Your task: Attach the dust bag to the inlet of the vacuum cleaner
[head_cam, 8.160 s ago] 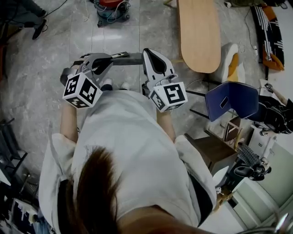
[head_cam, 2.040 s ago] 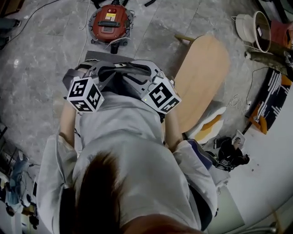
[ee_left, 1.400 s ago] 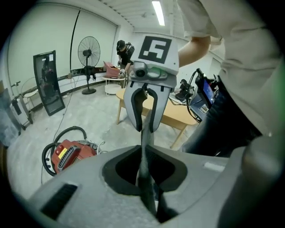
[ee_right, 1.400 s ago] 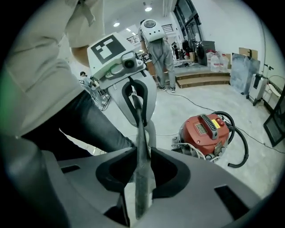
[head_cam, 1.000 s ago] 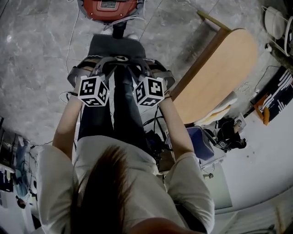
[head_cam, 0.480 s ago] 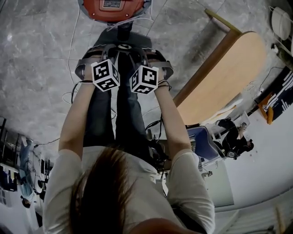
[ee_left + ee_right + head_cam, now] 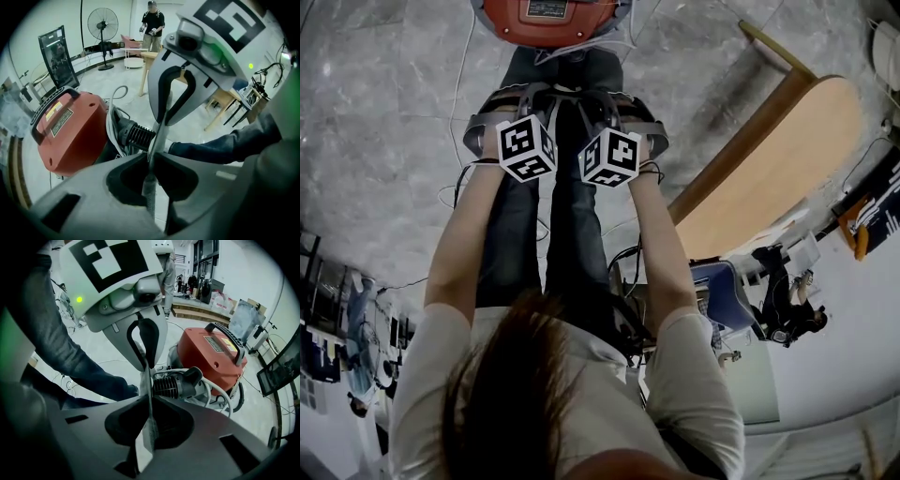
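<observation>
By the vacuum cleaner (image 7: 70, 131), left gripper (image 7: 151, 161) and right gripper (image 7: 149, 401) jaws clamp the dust bag (image 7: 149, 192), stretched between them.

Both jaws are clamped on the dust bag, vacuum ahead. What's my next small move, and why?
Probably ease both grippers toward the black ribbed fitting on the vacuum cleaner: the left gripper and right gripper each pinch the dust bag, not yet on that fitting.

Head cam: above me, steep down over my arms to floor (image 7: 384, 122). Left tool (image 7: 151, 161) cam, right tool (image 7: 149, 401) cam: close behind own jaws, each sees other tool; both share red vac (image 7: 70, 136) + hose (image 7: 136, 133).
</observation>
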{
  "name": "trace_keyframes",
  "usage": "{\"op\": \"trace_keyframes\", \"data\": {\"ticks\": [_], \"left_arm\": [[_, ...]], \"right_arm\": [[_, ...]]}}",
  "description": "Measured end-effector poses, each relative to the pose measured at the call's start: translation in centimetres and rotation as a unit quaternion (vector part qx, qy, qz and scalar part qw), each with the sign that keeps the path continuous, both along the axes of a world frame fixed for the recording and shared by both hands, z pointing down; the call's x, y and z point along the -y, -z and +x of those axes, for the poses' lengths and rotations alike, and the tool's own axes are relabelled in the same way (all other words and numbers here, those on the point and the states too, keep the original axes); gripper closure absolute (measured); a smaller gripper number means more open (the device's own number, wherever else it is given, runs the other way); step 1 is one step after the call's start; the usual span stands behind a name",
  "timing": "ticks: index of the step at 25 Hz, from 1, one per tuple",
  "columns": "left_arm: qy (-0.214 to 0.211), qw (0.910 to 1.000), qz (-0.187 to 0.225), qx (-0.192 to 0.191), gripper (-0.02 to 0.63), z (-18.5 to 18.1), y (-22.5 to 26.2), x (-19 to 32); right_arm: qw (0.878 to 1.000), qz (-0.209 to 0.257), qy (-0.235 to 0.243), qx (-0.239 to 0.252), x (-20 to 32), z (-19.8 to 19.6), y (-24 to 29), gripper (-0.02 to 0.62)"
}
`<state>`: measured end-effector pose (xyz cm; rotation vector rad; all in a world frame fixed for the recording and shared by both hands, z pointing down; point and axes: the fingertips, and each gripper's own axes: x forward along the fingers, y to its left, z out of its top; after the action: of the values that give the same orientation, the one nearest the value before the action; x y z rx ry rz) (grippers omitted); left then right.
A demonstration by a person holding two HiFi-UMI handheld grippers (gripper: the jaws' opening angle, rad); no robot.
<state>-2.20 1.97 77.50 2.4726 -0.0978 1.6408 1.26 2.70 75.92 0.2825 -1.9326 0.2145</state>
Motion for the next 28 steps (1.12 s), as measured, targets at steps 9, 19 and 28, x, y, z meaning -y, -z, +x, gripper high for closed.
{"op": "trace_keyframes", "data": {"ticks": [9,19,28], "left_arm": [[0.011,0.9999,0.006,-0.005,0.549,0.5,-0.3,0.9],[0.057,0.9981,-0.013,-0.017,0.548,0.9,-0.3,1.6],[0.049,0.9987,0.002,-0.012,0.540,1.0,-0.3,2.5]], "right_arm": [[1.000,0.001,-0.012,0.002,1.0,0.6,-0.7,0.568],[1.000,0.012,0.004,-0.021,2.6,1.3,-1.3,0.561],[0.998,0.006,-0.055,-0.015,2.5,1.5,-1.2,0.561]]}}
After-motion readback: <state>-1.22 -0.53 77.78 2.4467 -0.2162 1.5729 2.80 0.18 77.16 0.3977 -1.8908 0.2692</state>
